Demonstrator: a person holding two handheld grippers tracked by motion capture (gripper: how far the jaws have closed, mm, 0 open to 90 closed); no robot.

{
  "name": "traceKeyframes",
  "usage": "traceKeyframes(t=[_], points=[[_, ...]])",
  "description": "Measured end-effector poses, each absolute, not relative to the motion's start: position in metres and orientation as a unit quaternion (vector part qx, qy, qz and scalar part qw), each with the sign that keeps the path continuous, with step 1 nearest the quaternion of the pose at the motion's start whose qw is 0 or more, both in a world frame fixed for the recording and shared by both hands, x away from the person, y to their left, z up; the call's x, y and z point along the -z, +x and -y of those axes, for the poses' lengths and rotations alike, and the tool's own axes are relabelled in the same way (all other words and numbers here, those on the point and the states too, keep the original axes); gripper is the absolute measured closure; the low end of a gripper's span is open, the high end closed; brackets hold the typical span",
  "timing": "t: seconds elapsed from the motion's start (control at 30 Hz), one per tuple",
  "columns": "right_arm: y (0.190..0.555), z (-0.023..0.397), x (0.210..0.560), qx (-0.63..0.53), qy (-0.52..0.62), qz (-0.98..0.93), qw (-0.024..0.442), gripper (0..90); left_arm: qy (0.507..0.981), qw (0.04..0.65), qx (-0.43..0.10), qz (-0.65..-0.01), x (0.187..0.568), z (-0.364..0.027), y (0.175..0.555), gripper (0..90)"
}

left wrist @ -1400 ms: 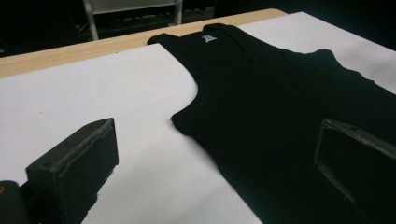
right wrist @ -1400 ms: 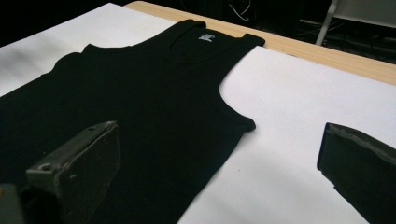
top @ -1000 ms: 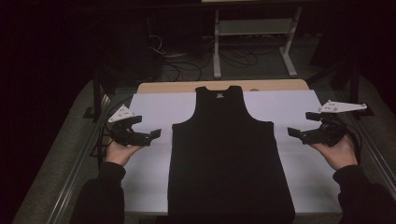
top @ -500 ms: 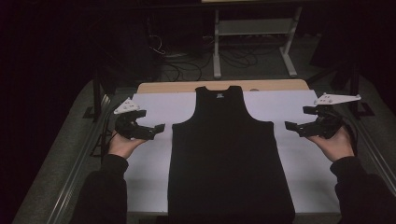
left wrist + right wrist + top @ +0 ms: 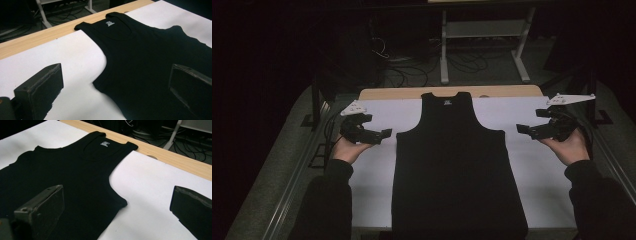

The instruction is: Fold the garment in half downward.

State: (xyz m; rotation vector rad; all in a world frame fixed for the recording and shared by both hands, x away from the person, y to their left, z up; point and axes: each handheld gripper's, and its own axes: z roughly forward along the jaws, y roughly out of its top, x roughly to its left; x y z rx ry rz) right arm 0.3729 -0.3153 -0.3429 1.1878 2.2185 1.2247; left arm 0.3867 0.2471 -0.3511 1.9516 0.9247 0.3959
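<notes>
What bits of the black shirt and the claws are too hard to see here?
- Black tank top: hem cut off by the high view's bottom edge.
- Neck label: print too small in both gripper views.
- Left claw and right claw: tips too dark and small in the high view.

Black tank top [image 5: 454, 165], flat, neck away

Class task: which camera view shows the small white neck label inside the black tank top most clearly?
The left gripper view: the label sits close and sharply lit inside the tank top neckline. The right gripper view shows it nearly as well. In the high view it is a faint speck.
</notes>
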Motion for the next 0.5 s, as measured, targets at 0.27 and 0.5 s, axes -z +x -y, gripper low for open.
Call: traceKeyframes(t=[0.27,0.5], points=[[0.383,0.317,0.350,-0.427,0.426,-0.781,0.160,0.0,0.791,0.455,-0.153,-0.380,0.357,-0.244,0.397,0.0],[0.393,0.318,0.356,-0.418,0.435,-0.783,0.156,0.0,0.791,0.454,-0.151,-0.383,0.362,-0.244,0.403,0.0]])
